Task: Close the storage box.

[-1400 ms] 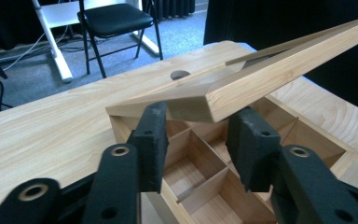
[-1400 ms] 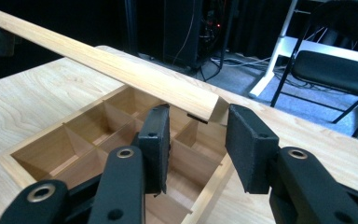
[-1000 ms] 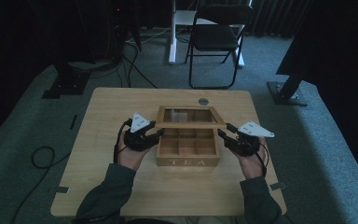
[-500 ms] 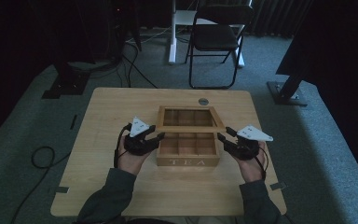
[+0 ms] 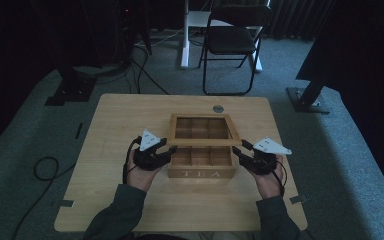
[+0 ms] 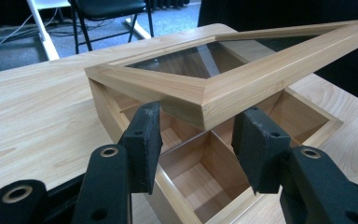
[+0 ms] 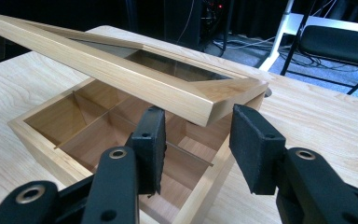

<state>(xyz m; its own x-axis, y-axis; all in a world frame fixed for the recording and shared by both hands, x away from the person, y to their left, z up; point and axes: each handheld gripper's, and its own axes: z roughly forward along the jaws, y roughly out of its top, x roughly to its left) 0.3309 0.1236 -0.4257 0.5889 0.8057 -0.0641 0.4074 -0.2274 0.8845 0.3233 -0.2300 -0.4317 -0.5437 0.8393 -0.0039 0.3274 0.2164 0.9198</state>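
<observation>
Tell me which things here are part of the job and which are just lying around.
Part of the job: wooden tea box; its glass-paned lid, raised partway; left gripper and right gripper, one at each front corner of the lid.

Just lying about: small round disc on the table; folding chair behind.

The glass-paned lid [image 5: 200, 131] of the tea box [image 5: 202, 162] stands lower than a second ago, tipped further down toward the open compartments.

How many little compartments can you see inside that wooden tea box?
3 show plainly in the tea box: a front row of left, middle and right. A back row lies under the half-raised glass lid, seemingly three more, though they are hard to make out.
</observation>
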